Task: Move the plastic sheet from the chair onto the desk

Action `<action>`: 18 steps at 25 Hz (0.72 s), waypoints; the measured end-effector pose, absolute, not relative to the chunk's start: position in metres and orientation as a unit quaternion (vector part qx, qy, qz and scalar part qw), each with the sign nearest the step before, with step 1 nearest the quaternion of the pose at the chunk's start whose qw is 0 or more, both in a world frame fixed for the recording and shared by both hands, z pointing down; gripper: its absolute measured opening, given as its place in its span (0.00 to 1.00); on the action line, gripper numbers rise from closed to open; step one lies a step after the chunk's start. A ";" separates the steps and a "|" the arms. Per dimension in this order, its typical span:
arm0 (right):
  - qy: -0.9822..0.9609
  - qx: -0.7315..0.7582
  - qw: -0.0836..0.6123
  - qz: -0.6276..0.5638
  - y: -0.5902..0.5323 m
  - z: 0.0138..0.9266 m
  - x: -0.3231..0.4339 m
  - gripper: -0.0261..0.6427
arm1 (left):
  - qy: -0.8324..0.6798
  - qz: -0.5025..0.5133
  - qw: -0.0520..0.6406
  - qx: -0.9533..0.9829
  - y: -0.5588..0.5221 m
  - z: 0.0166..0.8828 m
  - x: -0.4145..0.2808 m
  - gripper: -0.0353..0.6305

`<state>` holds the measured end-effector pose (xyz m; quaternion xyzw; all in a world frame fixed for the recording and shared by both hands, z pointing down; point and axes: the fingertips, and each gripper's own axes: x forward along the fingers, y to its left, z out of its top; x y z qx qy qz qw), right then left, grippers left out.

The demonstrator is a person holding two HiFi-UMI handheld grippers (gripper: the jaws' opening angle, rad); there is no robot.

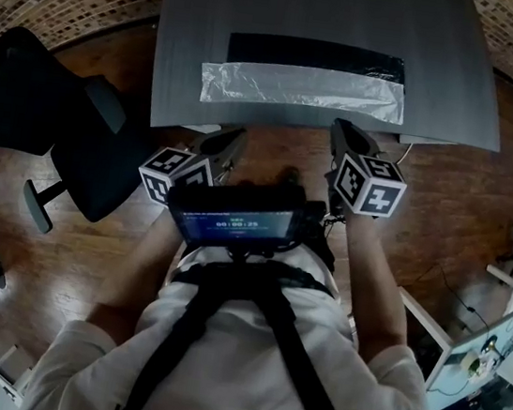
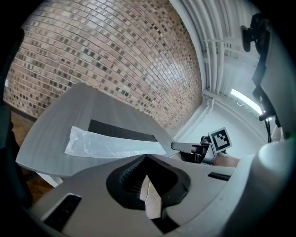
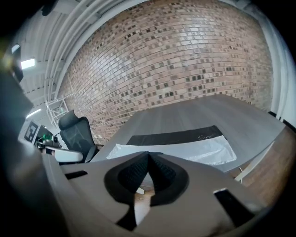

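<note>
Head view | plastic sheet [image 1: 301, 90] flat on desk [image 1: 266, 2], chair [image 1: 101, 163] apparently bare | left hand-held gripper [image 1: 232, 141] and right hand-held gripper [image 1: 346, 136] closed, empty: delivery seems done.

The chest screen [image 1: 232, 224] shows digits, too blurred.

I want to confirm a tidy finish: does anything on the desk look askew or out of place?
Nothing stands out. The plastic sheet lies flat on the desk, wholly on its top near the front edge, along the near side of the black sheet. It is only lightly wrinkled.
</note>
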<state>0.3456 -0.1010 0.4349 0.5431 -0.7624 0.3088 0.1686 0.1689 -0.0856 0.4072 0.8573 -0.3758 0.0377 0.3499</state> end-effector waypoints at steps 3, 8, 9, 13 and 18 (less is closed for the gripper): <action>-0.758 0.550 0.167 0.308 -0.091 0.435 0.342 0.04 | -0.367 0.037 0.353 0.860 -0.081 0.410 0.166 0.05; -0.751 0.561 0.170 0.303 -0.080 0.433 0.344 0.04 | -0.354 0.038 0.355 0.864 -0.075 0.412 0.166 0.05; -0.751 0.561 0.171 0.303 -0.078 0.434 0.344 0.04 | -0.354 0.038 0.355 0.864 -0.075 0.413 0.166 0.05; -0.752 0.554 0.172 0.313 -0.077 0.441 0.347 0.04 | -0.353 0.042 0.356 0.864 -0.074 0.414 0.170 0.05; -0.765 0.531 0.183 0.314 -0.086 0.441 0.341 0.04 | -0.357 0.042 0.360 0.861 -0.079 0.416 0.168 0.05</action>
